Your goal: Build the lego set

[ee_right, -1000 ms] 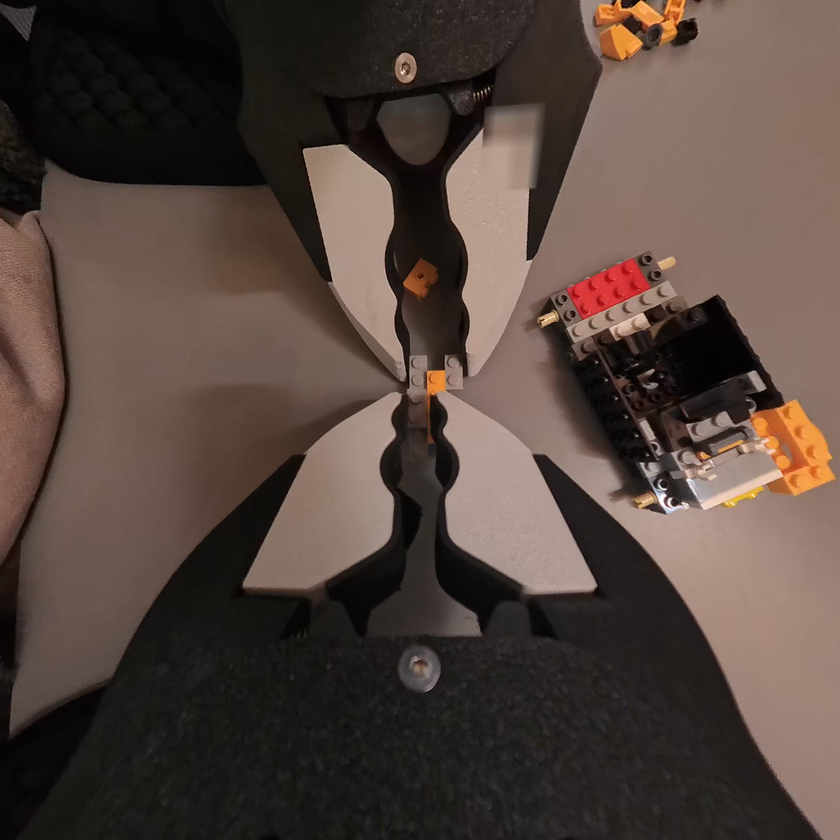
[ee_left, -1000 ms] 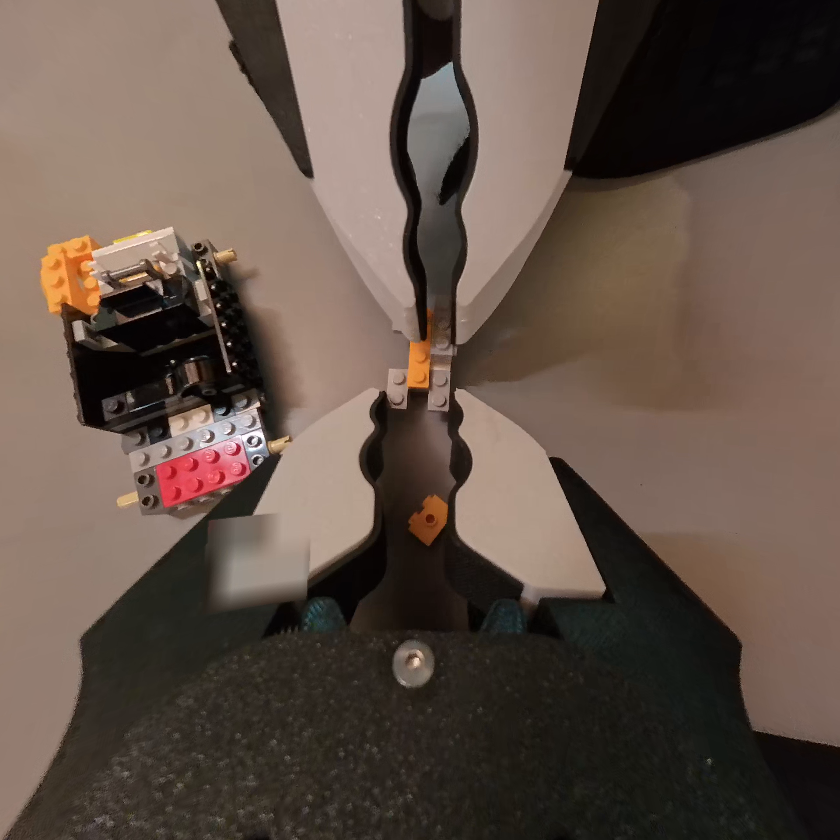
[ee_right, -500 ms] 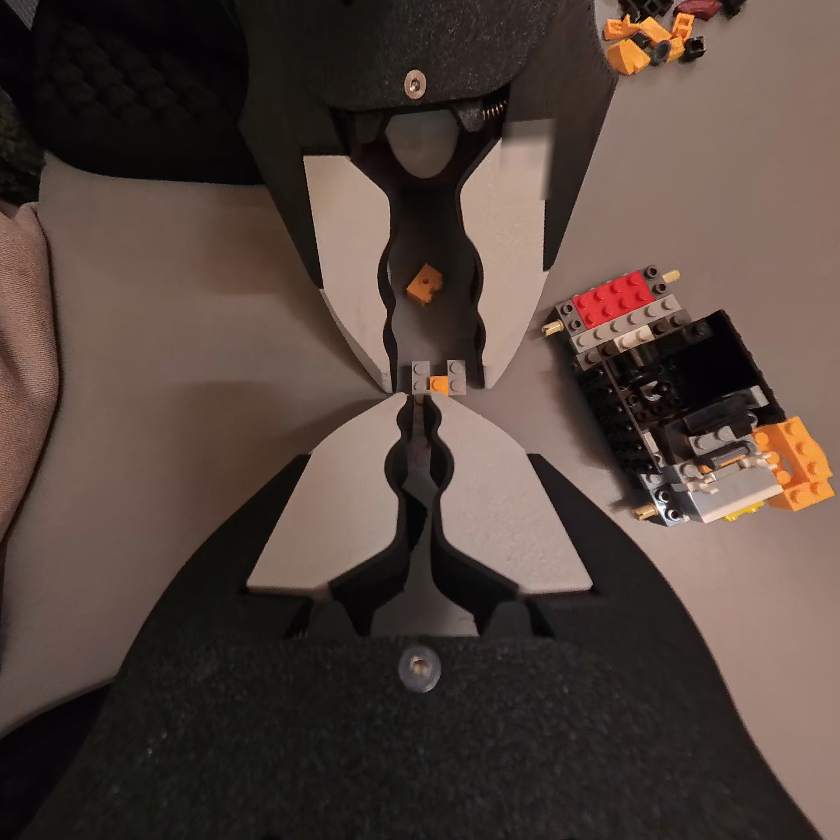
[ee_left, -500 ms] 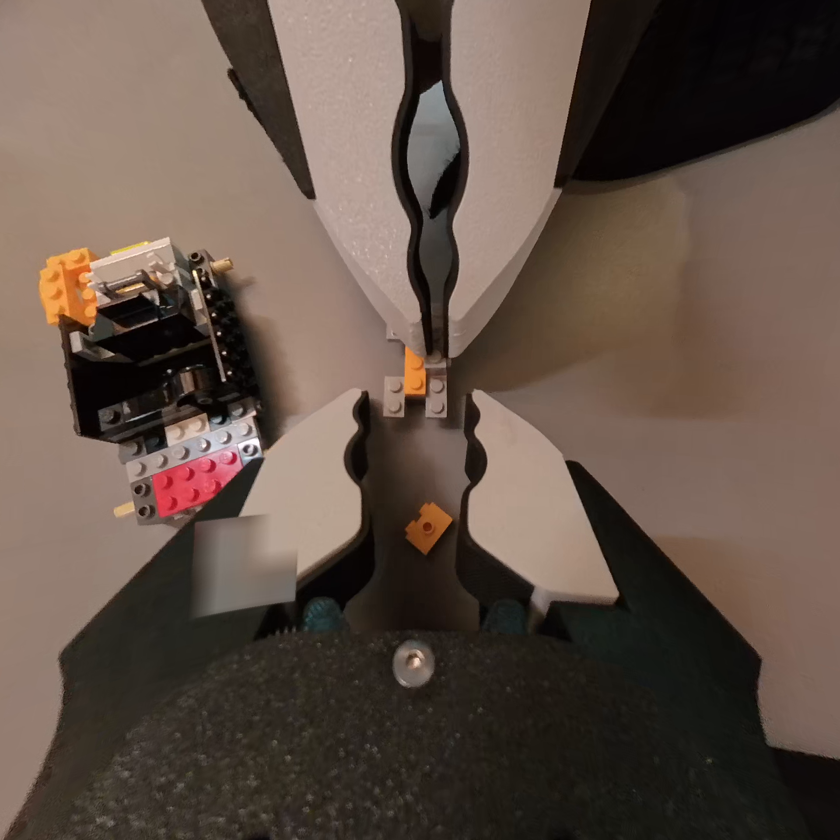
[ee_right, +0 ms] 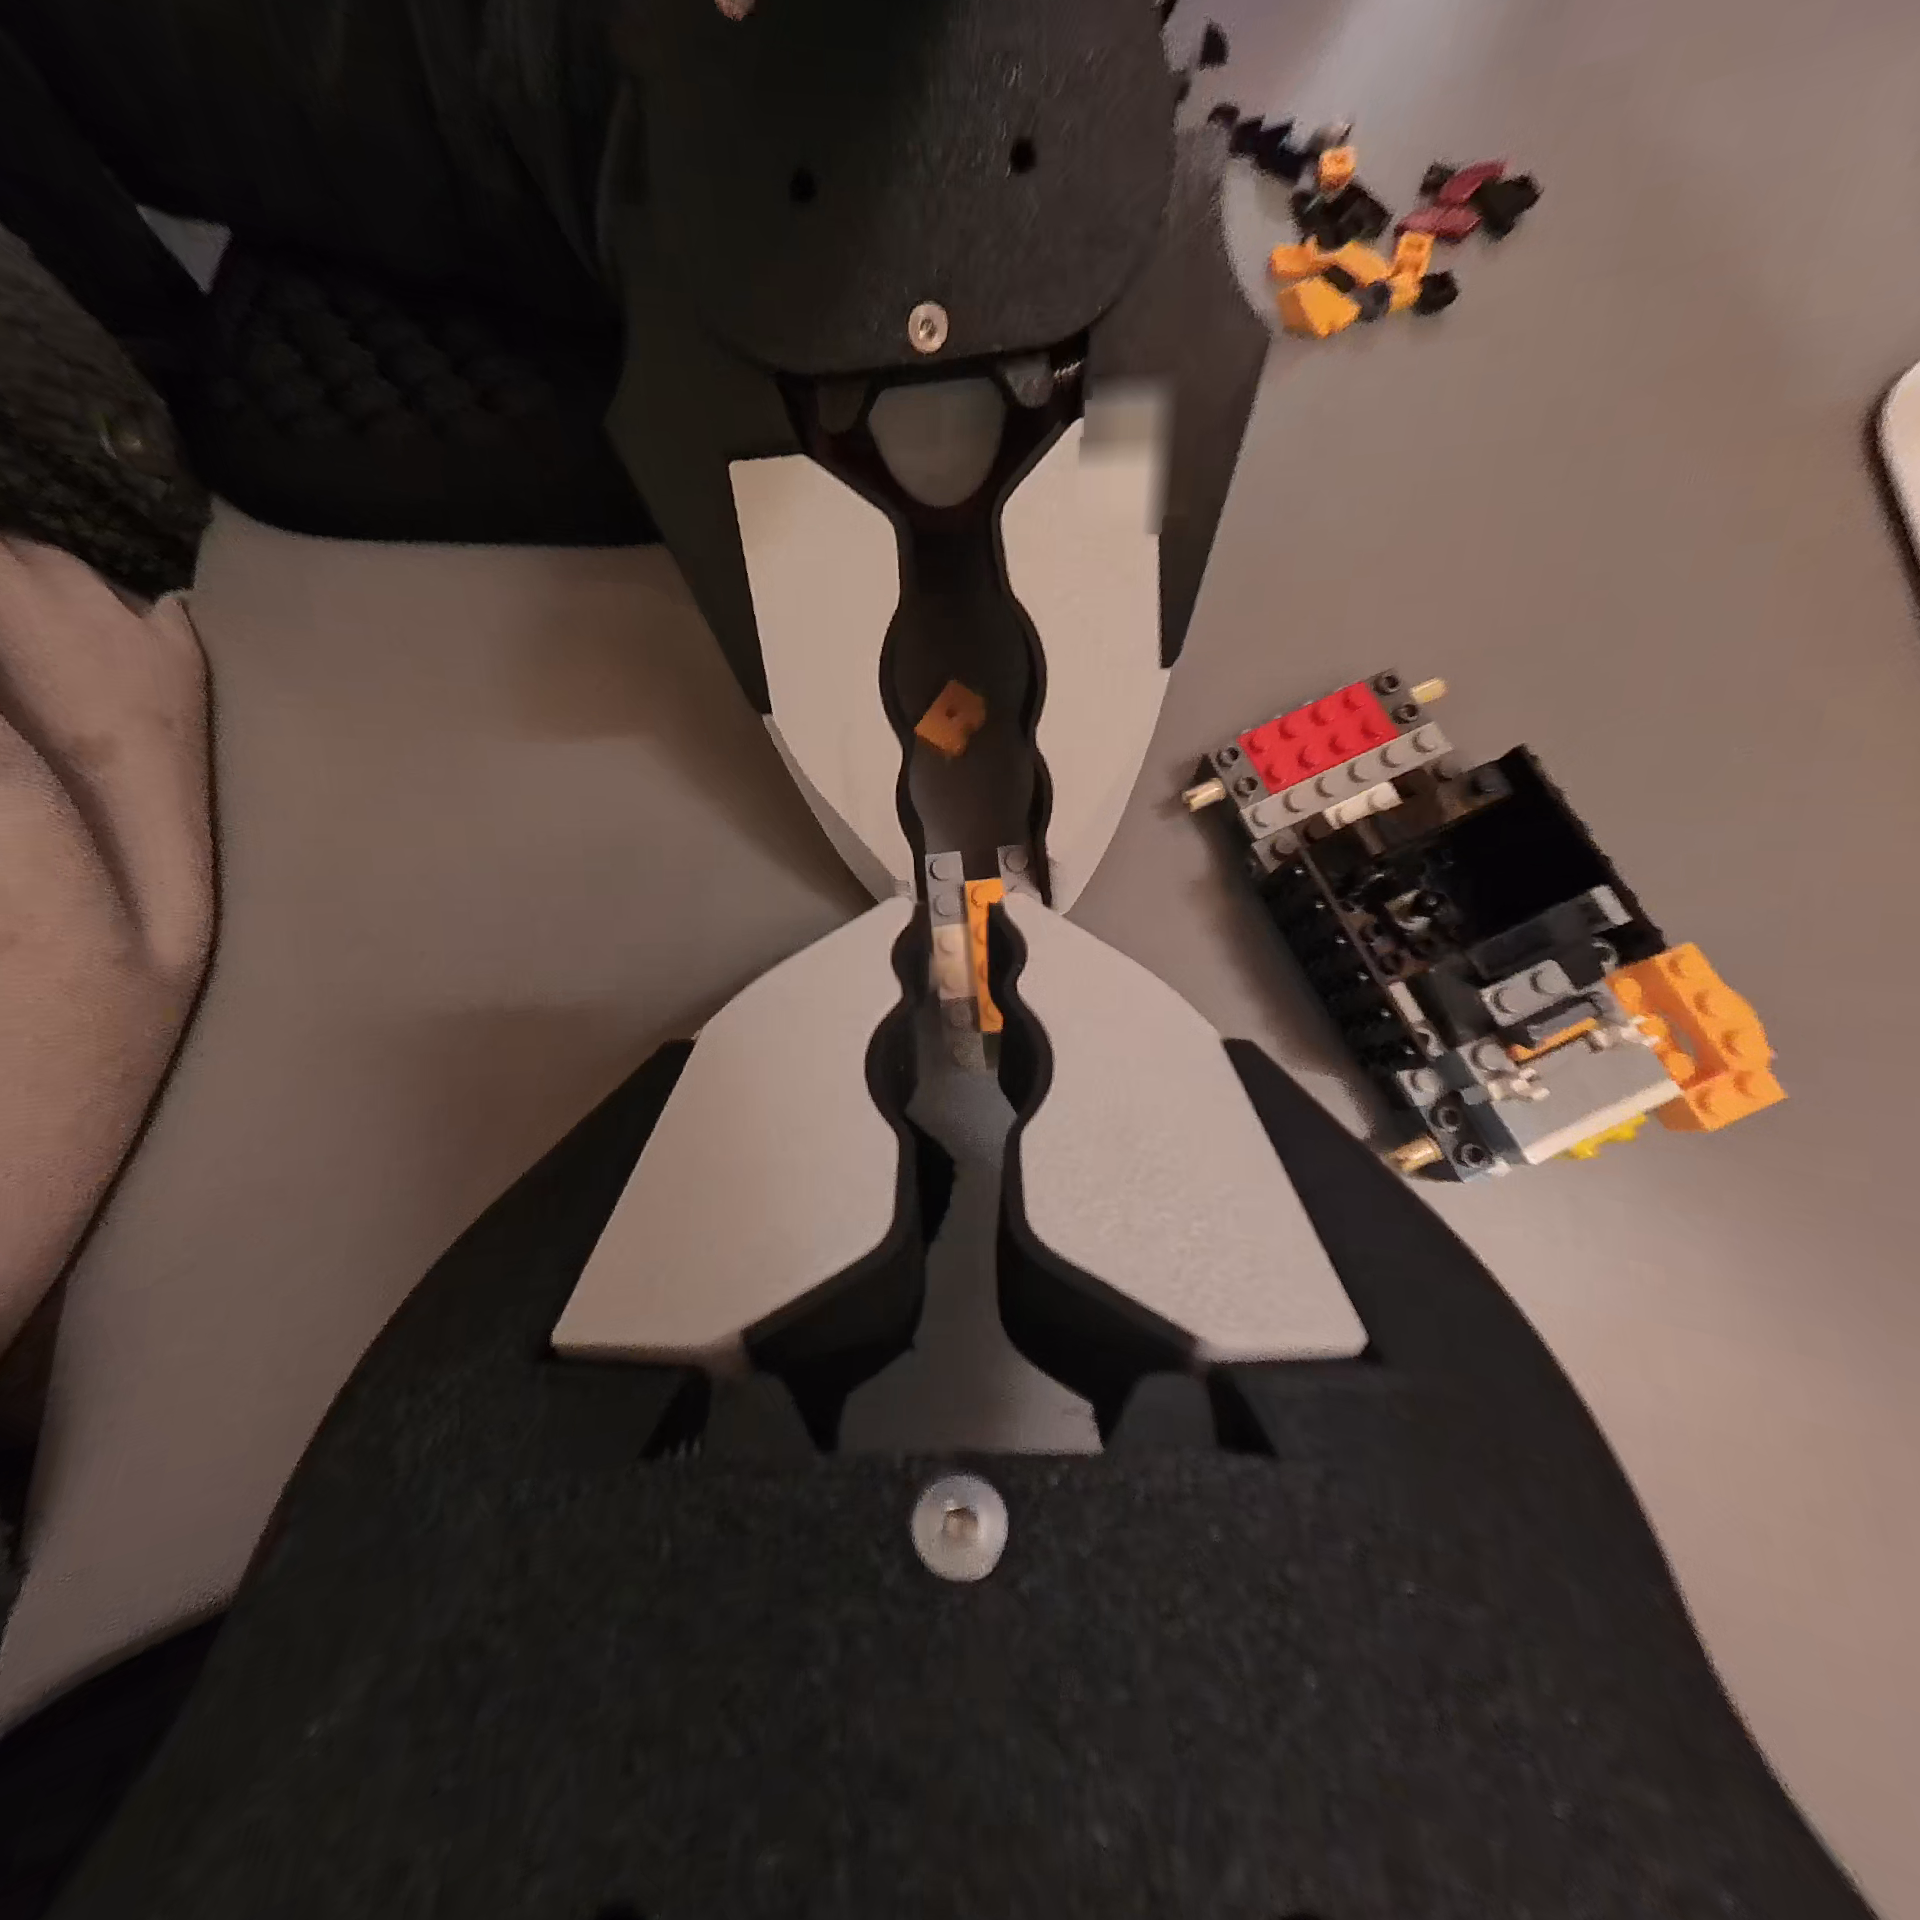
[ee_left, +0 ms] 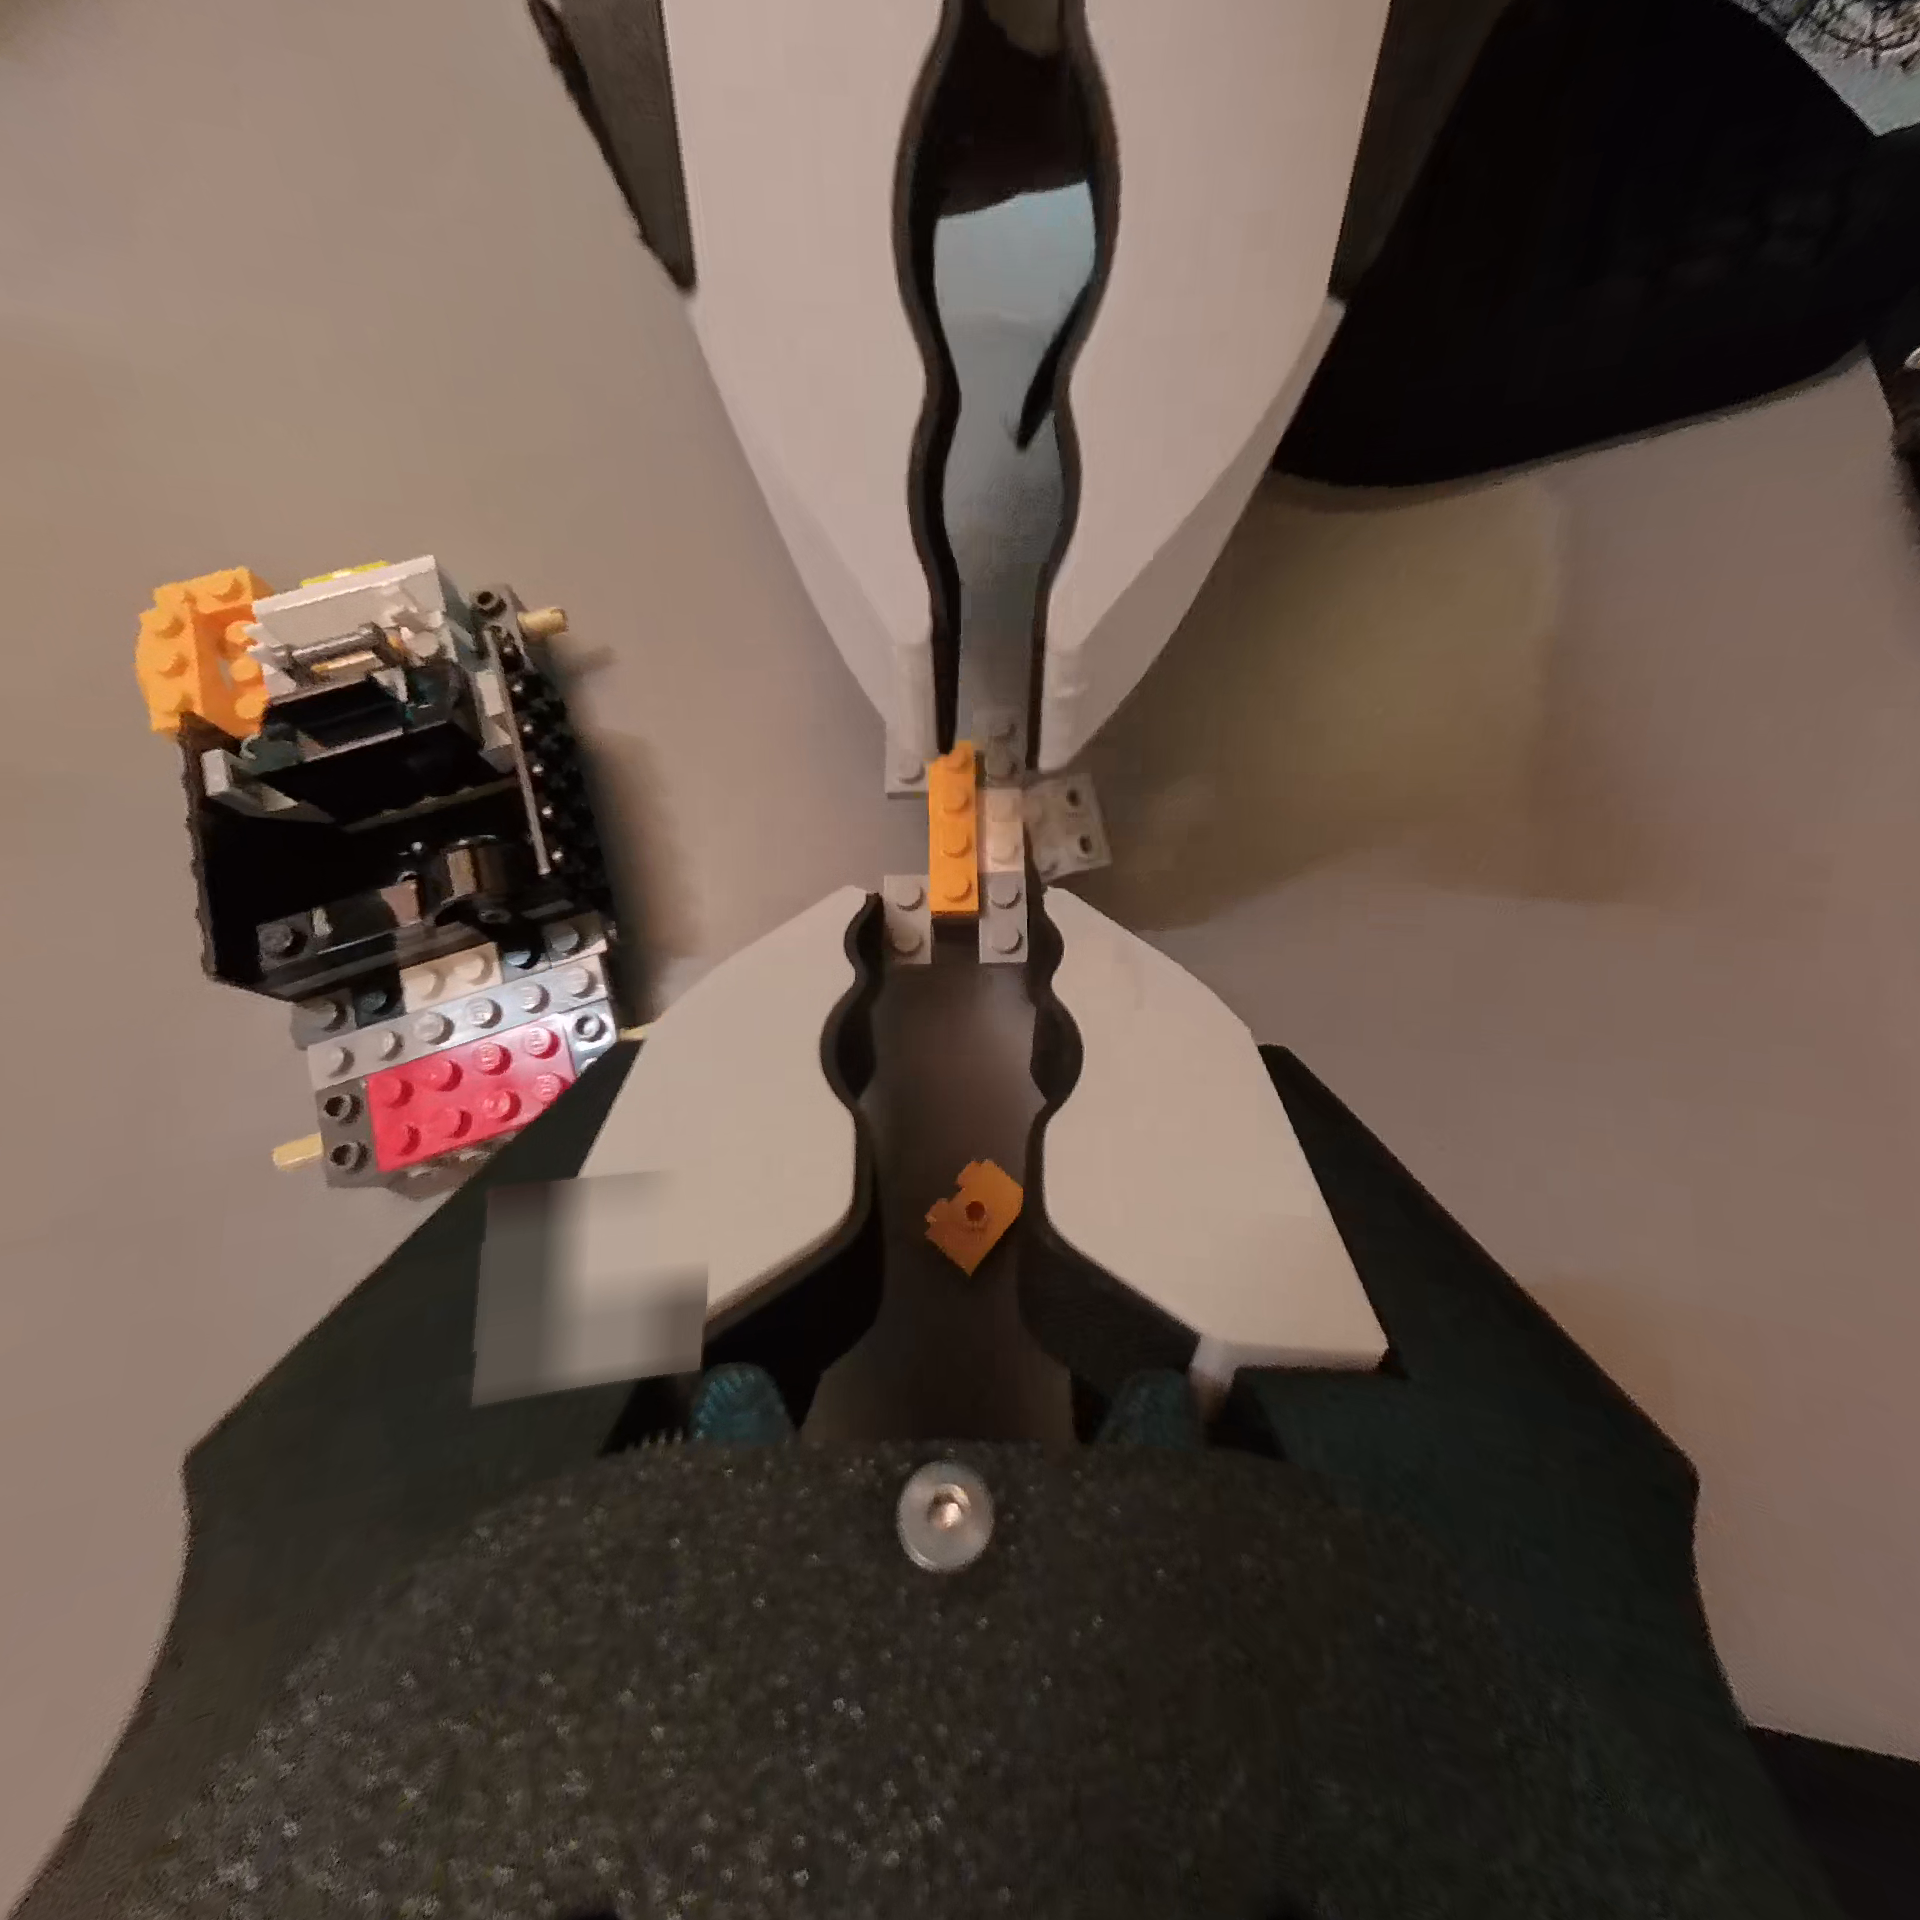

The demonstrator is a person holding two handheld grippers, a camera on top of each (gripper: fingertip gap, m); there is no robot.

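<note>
A small assembly point(ee_left: 954, 831) of grey plates, a white plate and an orange plate is held above the grey table, between both grippers. My left gripper point(ee_left: 956, 914) is shut on its near end, tips flanking the grey plates. My right gripper point(ee_left: 987, 748) comes from the opposite side, and its narrowly parted fingers close around the far end. In the right wrist view the assembly point(ee_right: 982, 956) sits in my right gripper point(ee_right: 961, 914), with the left gripper point(ee_right: 977, 878) opposite. A small loose orange piece point(ee_left: 974, 1226) lies on the table under the left gripper.
The partly built black, grey, red and orange vehicle point(ee_left: 395, 862) lies on the table to the left; it also shows in the right wrist view point(ee_right: 1455, 935). A pile of loose orange and dark pieces point(ee_right: 1371, 239) lies far right. A dark knitted sleeve point(ee_right: 83, 416) is at left. My two grippers' fingertips are within a few centimetres of each other. From the left gripper's tips to the small loose orange piece point(ee_left: 974, 1226) is close to 5 cm. It is also in sight in the right wrist view point(ee_right: 953, 702).
My left gripper opened half a second ago and is shut on the assembly again. My right gripper has drawn back and its gap has widened, so more of the assembly shows.
</note>
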